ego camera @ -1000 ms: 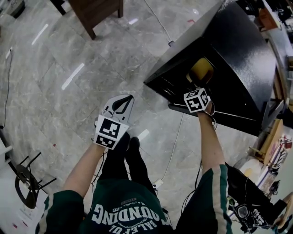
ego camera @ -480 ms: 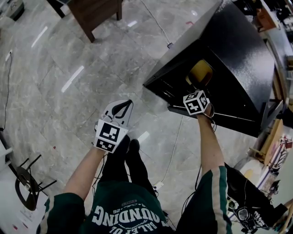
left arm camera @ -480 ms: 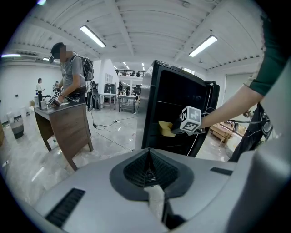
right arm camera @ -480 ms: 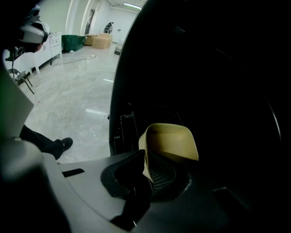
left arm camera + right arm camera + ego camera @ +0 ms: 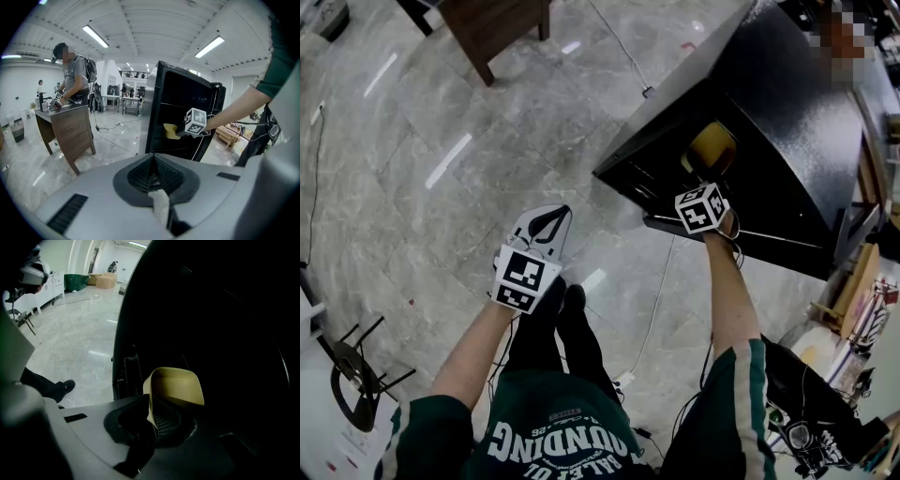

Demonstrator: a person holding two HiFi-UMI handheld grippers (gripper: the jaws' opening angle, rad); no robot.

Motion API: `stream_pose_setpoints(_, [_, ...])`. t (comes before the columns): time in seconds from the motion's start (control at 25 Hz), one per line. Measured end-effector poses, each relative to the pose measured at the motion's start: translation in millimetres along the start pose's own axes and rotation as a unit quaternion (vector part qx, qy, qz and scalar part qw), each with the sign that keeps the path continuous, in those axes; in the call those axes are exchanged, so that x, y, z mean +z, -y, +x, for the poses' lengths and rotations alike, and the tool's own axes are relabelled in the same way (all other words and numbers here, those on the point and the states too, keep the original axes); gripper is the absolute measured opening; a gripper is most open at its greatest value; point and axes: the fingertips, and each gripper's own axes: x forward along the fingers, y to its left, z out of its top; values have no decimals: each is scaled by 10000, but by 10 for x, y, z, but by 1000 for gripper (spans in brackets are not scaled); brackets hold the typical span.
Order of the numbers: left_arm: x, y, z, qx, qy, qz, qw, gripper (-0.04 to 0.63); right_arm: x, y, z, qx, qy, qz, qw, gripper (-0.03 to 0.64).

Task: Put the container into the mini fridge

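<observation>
A tan container hangs inside the open front of the black mini fridge, and my right gripper is shut on its near wall. In the right gripper view the container sits tilted in the dark fridge interior, its rim pinched between the jaws of the right gripper. My left gripper hovers over the floor to the left of the fridge, shut with nothing in it; its jaws meet in the left gripper view, which shows the fridge and the container ahead.
A wooden table stands at the top left, with a person working at it. A cable runs across the marble floor to the fridge. A black stool sits at the lower left. Shelves with clutter fill the right edge.
The right gripper with the container has barely shifted at the fridge opening. The left gripper has stayed in place.
</observation>
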Motion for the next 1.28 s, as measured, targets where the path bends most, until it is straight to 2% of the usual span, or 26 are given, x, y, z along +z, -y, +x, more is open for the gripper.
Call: stream_pose_setpoints(1.28, [105,34,-179,40,69,3,10000,15,104,17,-253,-57,103,84,9999,40])
